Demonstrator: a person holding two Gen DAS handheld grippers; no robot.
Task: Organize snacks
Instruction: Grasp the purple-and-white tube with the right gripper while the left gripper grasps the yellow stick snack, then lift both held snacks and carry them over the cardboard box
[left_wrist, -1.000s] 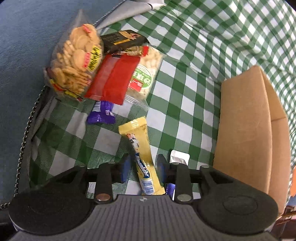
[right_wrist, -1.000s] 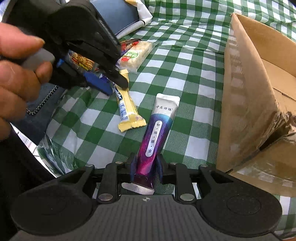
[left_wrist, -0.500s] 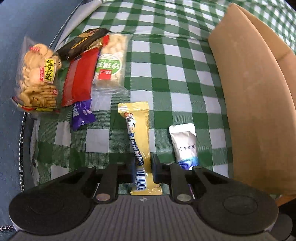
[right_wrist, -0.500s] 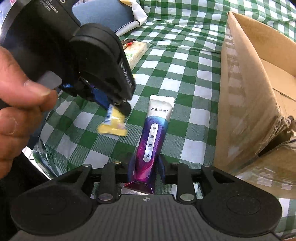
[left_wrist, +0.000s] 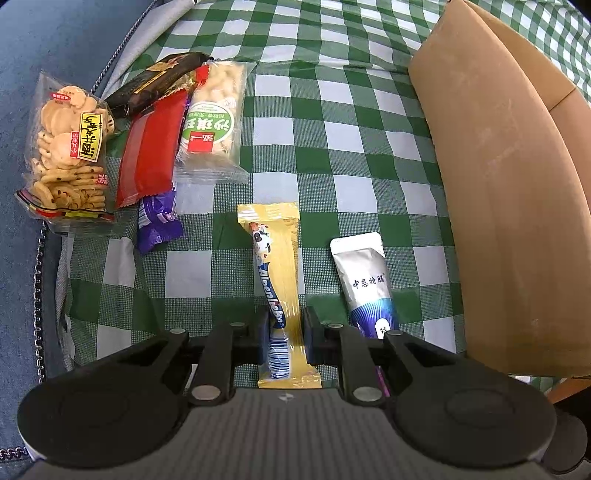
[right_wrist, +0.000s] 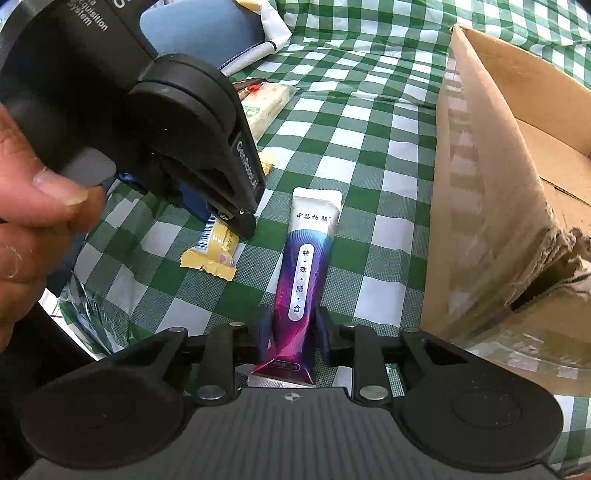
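Note:
A yellow snack bar (left_wrist: 277, 251) with a cow picture lies lengthwise on the green checked cloth. My left gripper (left_wrist: 284, 325) is shut on its near end, pads pressing both sides. In the right wrist view the left gripper (right_wrist: 236, 221) points steeply down, and the snack bar's (right_wrist: 212, 254) crimped tail sticks out below it. Beside it lies a white and purple pouch (right_wrist: 306, 266), and my right gripper (right_wrist: 293, 328) is shut on its lower end. The pouch (left_wrist: 364, 280) also shows in the left wrist view.
An open cardboard box (right_wrist: 480, 206) stands right of the pouch, its wall (left_wrist: 509, 221) close by. A snack pile lies far left: cookie bag (left_wrist: 68, 155), red packet (left_wrist: 147, 155), green-label pack (left_wrist: 212, 129), dark bar (left_wrist: 155, 83), purple packet (left_wrist: 159, 221). A hand (right_wrist: 33, 221) holds the left gripper.
My left gripper rolled upright over the yellow bar and closed on it, so the bar now runs straight out from the jaws. The right gripper and the pouch stayed put.

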